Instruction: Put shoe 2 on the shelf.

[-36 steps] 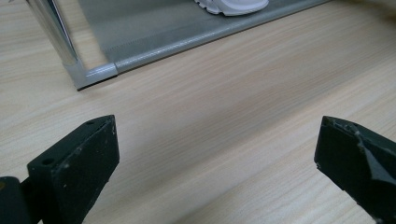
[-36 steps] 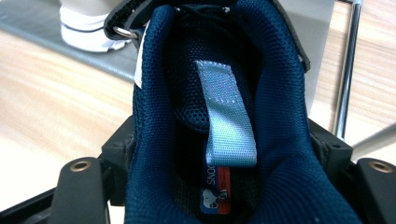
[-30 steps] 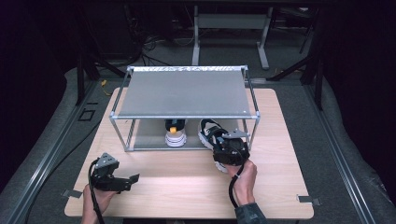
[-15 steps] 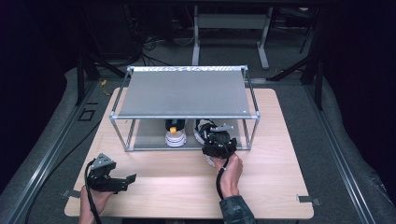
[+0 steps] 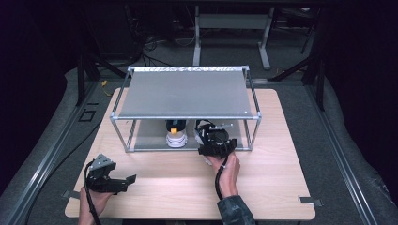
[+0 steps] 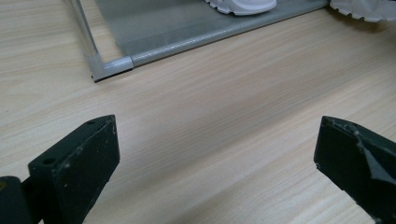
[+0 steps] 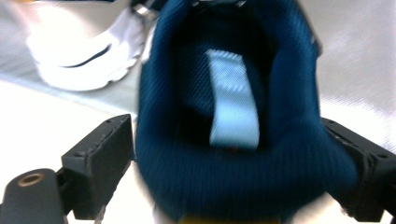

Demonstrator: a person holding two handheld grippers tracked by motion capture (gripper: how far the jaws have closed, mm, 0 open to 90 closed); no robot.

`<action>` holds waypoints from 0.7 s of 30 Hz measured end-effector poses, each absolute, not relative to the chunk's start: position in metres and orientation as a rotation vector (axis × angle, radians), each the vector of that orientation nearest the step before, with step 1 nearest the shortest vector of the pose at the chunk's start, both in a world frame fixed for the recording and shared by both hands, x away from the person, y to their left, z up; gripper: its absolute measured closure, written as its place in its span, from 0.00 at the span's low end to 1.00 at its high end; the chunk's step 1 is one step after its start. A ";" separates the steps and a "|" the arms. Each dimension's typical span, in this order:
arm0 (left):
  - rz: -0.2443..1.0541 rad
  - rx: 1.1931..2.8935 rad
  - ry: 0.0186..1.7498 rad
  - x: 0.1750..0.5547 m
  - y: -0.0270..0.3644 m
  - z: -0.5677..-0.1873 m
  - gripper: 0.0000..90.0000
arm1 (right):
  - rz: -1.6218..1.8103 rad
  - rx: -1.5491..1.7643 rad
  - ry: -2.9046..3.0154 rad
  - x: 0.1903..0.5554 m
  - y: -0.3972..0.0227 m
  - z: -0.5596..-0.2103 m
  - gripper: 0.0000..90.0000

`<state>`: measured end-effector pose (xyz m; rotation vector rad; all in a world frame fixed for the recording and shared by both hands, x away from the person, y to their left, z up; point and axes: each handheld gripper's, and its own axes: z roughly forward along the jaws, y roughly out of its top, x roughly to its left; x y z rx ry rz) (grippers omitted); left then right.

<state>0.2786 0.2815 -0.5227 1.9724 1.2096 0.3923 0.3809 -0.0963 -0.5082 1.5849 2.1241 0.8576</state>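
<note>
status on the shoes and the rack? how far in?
Done: one white shoe stands on the rack's lower shelf. In hand: the second shoe sits at the shelf's front edge, its blue heel collar between the jaws of the right hand-held gripper, which have just been opening; whether the pads have let go is unclear. Left: pulling the right gripper clear. The left hand-held gripper is open over bare table.

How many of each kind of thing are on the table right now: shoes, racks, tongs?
Shoes: 2, one fully on the rack's lower shelf, one with a dark blue lining at the shelf's front edge between the right tongs' jaws
Racks: 1, metal-framed with grey shelves
Tongs: 2, right and left tongs
Total: 5
</note>
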 end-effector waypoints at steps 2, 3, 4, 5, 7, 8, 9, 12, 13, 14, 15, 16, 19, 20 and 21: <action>0.393 1.973 1.209 0.279 0.280 -0.523 0.00 | 0.863 1.552 2.139 0.374 -0.100 -0.503 0.15; 0.393 1.976 1.205 0.279 0.280 -0.523 0.00 | 0.891 1.540 2.147 0.369 -0.103 -0.501 0.15; 0.393 1.981 1.205 0.280 0.279 -0.523 0.00 | 0.898 1.534 2.164 0.367 -0.105 -0.500 0.17; 0.391 1.985 1.205 0.280 0.279 -0.524 0.00 | 0.914 1.529 2.179 0.364 -0.108 -0.499 0.21; 0.392 1.986 1.205 0.281 0.278 -0.524 0.00 | 0.945 1.524 2.197 0.359 -0.114 -0.498 0.31; 0.390 1.985 1.204 0.281 0.278 -0.524 0.00 | 0.952 1.531 2.188 0.358 -0.115 -0.498 0.31; 0.392 1.987 1.204 0.281 0.277 -0.525 0.00 | 0.966 1.528 2.183 0.357 -0.115 -0.499 0.32; 0.387 1.991 1.202 0.281 0.275 -0.525 0.00 | 0.964 1.521 2.156 0.355 -0.112 -0.500 0.33; 0.390 1.991 1.202 0.281 0.275 -0.525 0.00 | 0.974 1.520 2.148 0.355 -0.112 -0.500 0.33; 0.388 1.991 1.202 0.281 0.275 -0.525 0.00 | 0.996 1.527 2.135 0.356 -0.112 -0.501 0.34; 0.388 1.989 1.203 0.281 0.274 -0.525 0.00 | 1.015 1.529 2.131 0.357 -0.112 -0.501 0.34; 0.391 1.994 1.200 0.281 0.275 -0.525 0.00 | 1.034 1.528 2.132 0.357 -0.111 -0.502 0.34; 0.393 1.989 1.202 0.282 0.275 -0.524 0.00 | 1.043 1.533 2.105 0.360 -0.107 -0.503 0.34; 0.393 1.989 1.201 0.282 0.276 -0.524 0.00 | 1.049 1.542 2.098 0.360 -0.106 -0.503 0.34; 0.394 1.989 1.201 0.282 0.276 -0.524 0.00 | 1.067 1.551 2.090 0.362 -0.105 -0.504 0.34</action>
